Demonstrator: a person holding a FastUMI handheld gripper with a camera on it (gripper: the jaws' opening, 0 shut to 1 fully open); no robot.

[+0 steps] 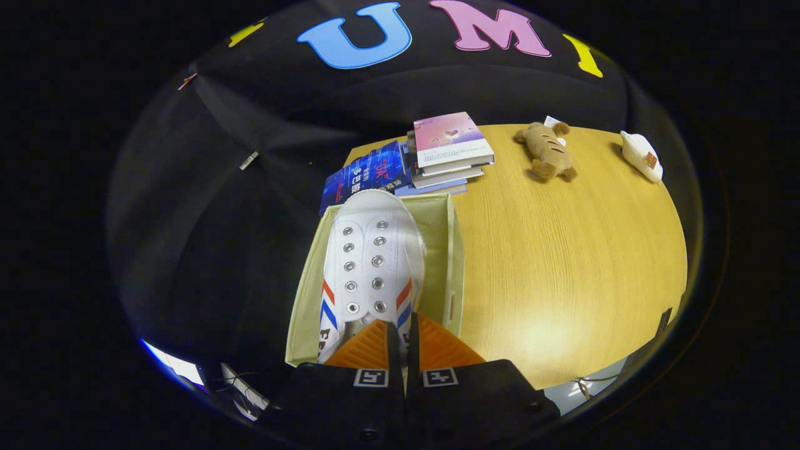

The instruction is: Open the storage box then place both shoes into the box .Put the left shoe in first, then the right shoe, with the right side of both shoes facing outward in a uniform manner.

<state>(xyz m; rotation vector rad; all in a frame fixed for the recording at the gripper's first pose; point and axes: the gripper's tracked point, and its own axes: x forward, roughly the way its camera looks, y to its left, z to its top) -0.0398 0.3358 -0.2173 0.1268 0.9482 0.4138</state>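
A white shoe (pixel 372 262) with metal eyelets and red and blue side stripes hangs toe-away just ahead of my fingers, over the open pale storage box (pixel 455 250). My gripper (pixel 403 334) is shut on the shoe's heel end, the two fingers nearly together with the shoe's rear edge pinched between them. The box stands at the table's left edge, and its inside is mostly hidden under the shoe. I cannot tell whether another shoe lies in the box.
A stack of books (pixel 450 150) and a blue book (pixel 369 175) lie beyond the box. A brown plush toy (pixel 549 153) and a small white object (pixel 642 156) sit at the far side of the wooden table (pixel 562 250). The table edge runs close left of the box.
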